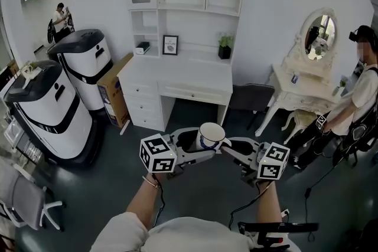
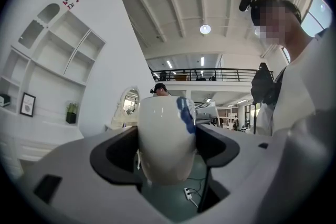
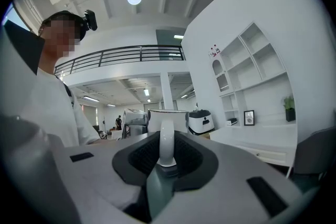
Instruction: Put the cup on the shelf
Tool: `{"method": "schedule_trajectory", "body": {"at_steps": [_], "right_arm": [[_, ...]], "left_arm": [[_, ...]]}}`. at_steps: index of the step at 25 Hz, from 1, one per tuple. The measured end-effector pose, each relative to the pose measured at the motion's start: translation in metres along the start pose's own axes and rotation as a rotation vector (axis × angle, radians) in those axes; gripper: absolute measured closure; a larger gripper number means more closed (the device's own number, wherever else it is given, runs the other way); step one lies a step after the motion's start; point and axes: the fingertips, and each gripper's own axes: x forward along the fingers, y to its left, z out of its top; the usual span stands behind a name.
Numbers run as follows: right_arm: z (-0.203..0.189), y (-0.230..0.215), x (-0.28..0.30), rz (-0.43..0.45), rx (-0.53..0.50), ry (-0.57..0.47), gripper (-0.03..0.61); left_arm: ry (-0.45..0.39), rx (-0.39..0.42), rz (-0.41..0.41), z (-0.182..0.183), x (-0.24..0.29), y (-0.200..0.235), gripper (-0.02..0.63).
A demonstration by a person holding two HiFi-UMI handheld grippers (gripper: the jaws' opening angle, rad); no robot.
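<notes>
now | left claw point(image 1: 190, 149) clasps cup point(image 1: 211, 134) body | right claw point(image 1: 231, 149) pinches its handle point(image 3: 166, 141)

The room is lit brightly and evenly by round ceiling lamps point(image 2: 205, 29), and the white walls are slightly washed out. Only soft, faint shadows are cast on the dark floor point(image 1: 106, 186). Strong fisheye bending is seen in both gripper views. Straight shelf edges are curved, and the corners are blacked out by a round vignette. The cup point(image 2: 167, 152) and the grey shell of the left gripper point(image 2: 168, 136) are rendered soft, being close to the lens, while the background is kept sharper. Small highlights are caught on the cup's glaze.
</notes>
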Motion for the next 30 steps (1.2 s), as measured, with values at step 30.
{"method": "schedule_trajectory", "body": {"at_steps": [30], "right_arm": [[0.005, -0.114, 0.013, -0.029, -0.022, 0.020, 0.497]], "left_arm": [[-0.003, 0.033, 0.022, 0.001, 0.054, 0.102, 0.262]]}}
